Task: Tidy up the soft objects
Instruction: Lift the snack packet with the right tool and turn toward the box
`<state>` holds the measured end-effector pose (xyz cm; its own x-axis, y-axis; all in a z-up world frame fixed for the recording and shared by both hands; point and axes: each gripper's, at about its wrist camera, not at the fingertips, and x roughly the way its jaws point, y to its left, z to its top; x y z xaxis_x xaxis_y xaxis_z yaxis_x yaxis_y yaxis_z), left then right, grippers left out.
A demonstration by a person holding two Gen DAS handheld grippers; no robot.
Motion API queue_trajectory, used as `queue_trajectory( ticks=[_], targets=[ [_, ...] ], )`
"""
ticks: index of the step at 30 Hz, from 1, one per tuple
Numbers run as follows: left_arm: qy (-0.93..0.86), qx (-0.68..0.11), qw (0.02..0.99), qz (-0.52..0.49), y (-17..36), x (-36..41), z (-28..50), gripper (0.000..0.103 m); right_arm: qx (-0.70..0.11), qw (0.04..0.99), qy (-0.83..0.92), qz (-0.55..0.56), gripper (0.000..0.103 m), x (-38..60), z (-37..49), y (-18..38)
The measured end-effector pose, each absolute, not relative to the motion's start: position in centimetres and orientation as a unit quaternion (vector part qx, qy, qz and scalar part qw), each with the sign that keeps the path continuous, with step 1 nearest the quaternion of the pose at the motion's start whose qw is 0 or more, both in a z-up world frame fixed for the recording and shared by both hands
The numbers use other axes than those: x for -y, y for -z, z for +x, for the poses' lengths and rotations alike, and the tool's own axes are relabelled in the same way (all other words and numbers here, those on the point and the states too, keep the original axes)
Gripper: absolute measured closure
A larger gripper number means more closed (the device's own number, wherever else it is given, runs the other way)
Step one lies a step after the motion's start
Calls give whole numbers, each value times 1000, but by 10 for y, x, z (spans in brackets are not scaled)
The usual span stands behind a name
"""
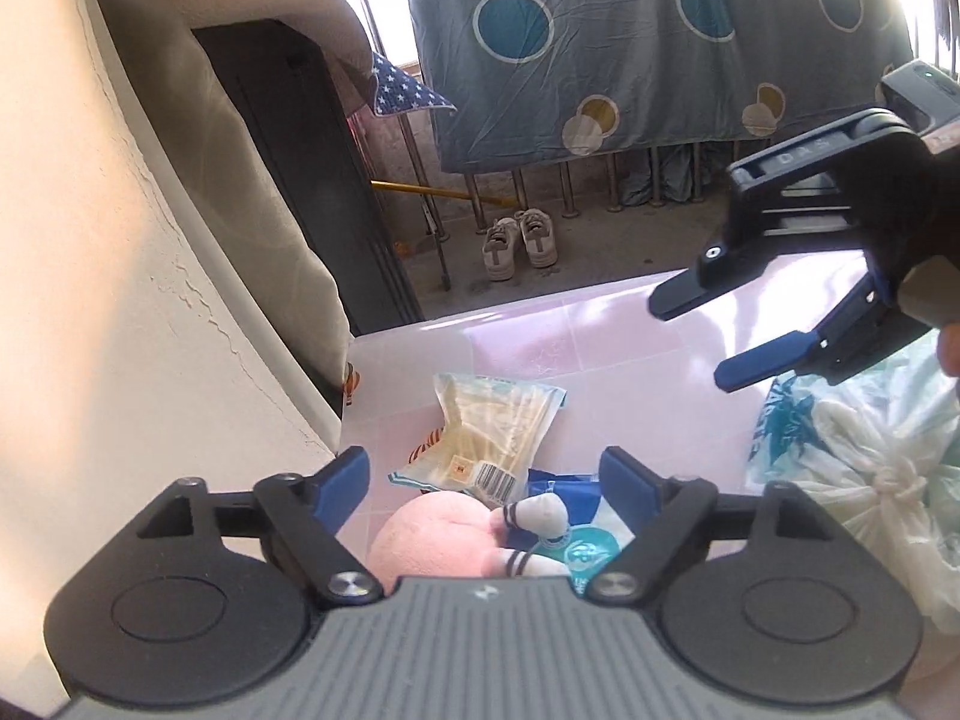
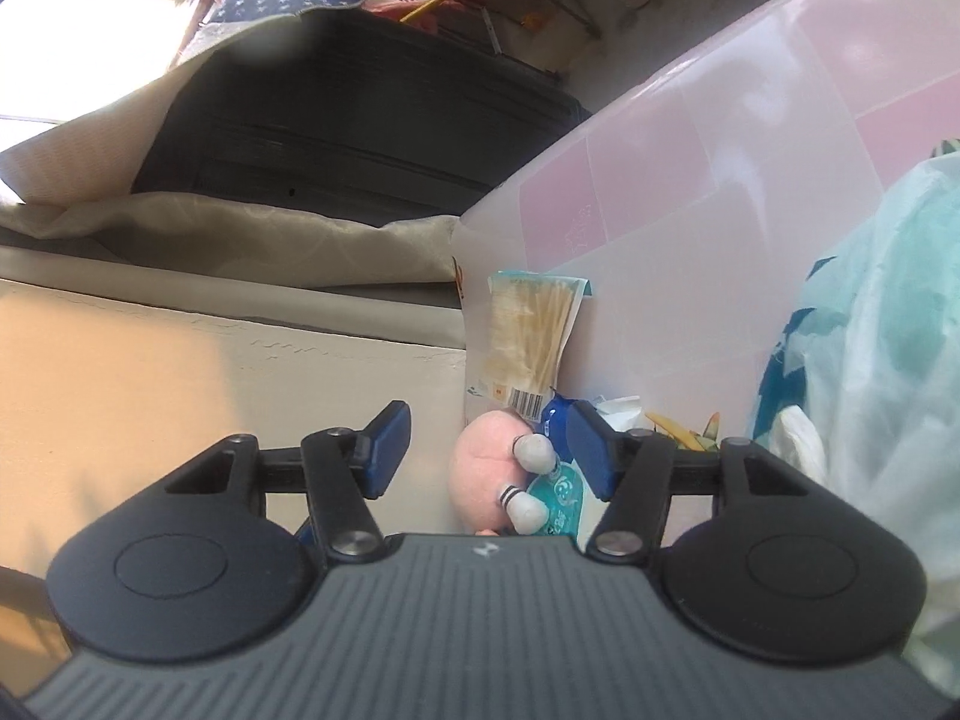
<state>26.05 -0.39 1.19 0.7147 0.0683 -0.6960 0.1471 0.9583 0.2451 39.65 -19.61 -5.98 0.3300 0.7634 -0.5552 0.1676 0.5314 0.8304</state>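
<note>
Both grippers hang empty over a clear bin (image 1: 420,336) that already holds soft things, so the step in hand looks like fetching or settling the next item.

The left gripper (image 1: 483,474) stands wide open with nothing between its pads. Below it, at 6 o'clock in its view, lies the pink plush (image 1: 432,546), its striped feet toward 3 o'clock. A noodle pack (image 1: 492,426) lies just beyond at 12 o'clock, overlapping a blue wipes pack (image 1: 576,546) that the plush also rests on. The right gripper (image 1: 690,336), at 3 o'clock in the left view, is about half open and holds nothing. A knotted plastic bag (image 1: 870,480) sits beside the plush at 4 o'clock.

To do it well, I judge the plush should be taken across its round body, not by a foot, since a foot would let it swing. Close gently: it will squash before it resists. Come straight down so the pads do not catch the noodle pack's crinkly edge. The bag is loose and slippery; its knot looks like the surest hold.
</note>
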Motion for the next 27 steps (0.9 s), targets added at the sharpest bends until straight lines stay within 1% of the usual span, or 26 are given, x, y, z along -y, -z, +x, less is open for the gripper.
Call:
queue_trajectory(
  ticks=[2, 6, 11, 17, 21, 22, 25, 27],
  targets=[
    [26, -393, 908, 143, 0, 0, 280, 13, -557, 681, -207, 427, 38, 175, 417, 78],
    [32, -420, 891, 170, 28, 0, 317, 11, -593, 658, -187, 424, 35, 138, 457, 119],
    [28, -455, 868, 197, 64, -4, 364, 11, -608, 635, -174, 444, 29, 111, 493, 160],
    [38, -519, 835, 179, 100, -12, 402, 11, -610, 602, -180, 483, 29, 99, 507, 198],
    [45, -527, 832, 168, 109, -11, 406, 11, -607, 603, -193, 480, 31, 96, 509, 200],
    [42, -527, 832, 170, 110, -10, 406, 13, -608, 605, -194, 476, 32, 95, 510, 200],
    [35, -528, 831, 170, 110, -4, 407, 22, -609, 607, -193, 474, 38, 91, 511, 200],
    [29, -531, 830, 169, 108, -1, 408, 32, -609, 603, -193, 478, 43, 90, 510, 203]
  ],
)
